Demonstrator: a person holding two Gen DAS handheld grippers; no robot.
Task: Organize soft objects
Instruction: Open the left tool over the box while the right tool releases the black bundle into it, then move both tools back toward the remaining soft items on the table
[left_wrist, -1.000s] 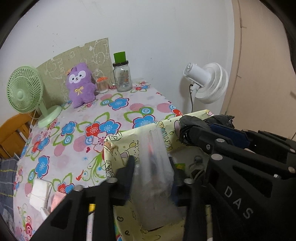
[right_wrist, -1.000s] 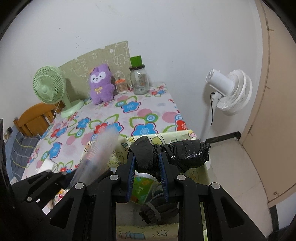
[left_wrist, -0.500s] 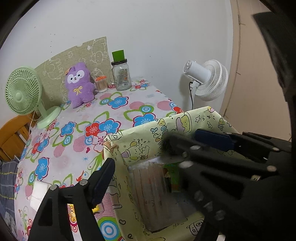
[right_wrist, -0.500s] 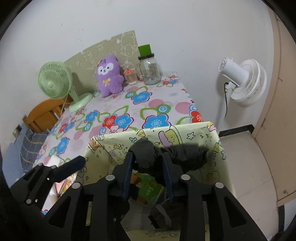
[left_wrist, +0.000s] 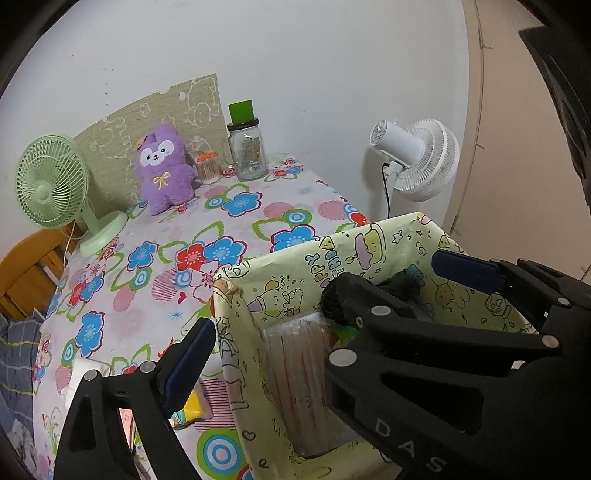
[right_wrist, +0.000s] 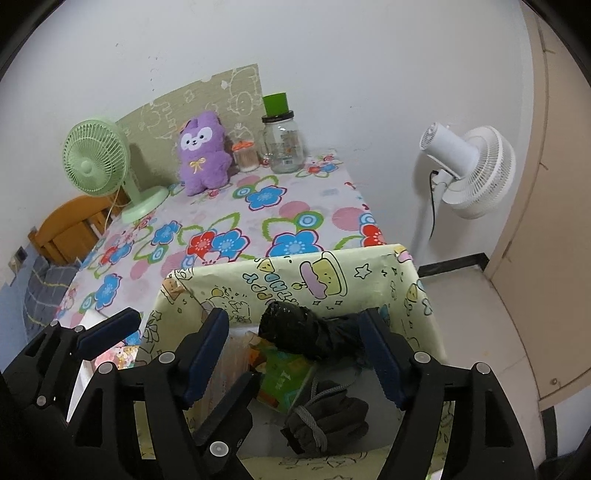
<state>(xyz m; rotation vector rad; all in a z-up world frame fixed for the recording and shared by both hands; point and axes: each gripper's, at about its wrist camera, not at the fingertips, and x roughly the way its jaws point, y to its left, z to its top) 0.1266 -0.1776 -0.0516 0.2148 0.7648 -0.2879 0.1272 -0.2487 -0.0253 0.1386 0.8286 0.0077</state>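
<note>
I am opening both hand-held grippers, left (left_wrist: 373, 314) and right (right_wrist: 295, 347), over the box (right_wrist: 369, 266), releasing the black bundle (right_wrist: 303, 328); I should lift straight up, clear.

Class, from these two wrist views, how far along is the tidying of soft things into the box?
Done: clear packet and gloves lie in the patterned box. In hand: right gripper is opening around the black bundle; left gripper is opening, empty. Left: purple plush.

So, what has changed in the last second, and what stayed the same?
Both grippers let go. The left gripper is opening; its clear bag now lies in the yellow box. The right gripper is opening around the black bundle. The plush and fans did not move.
</note>
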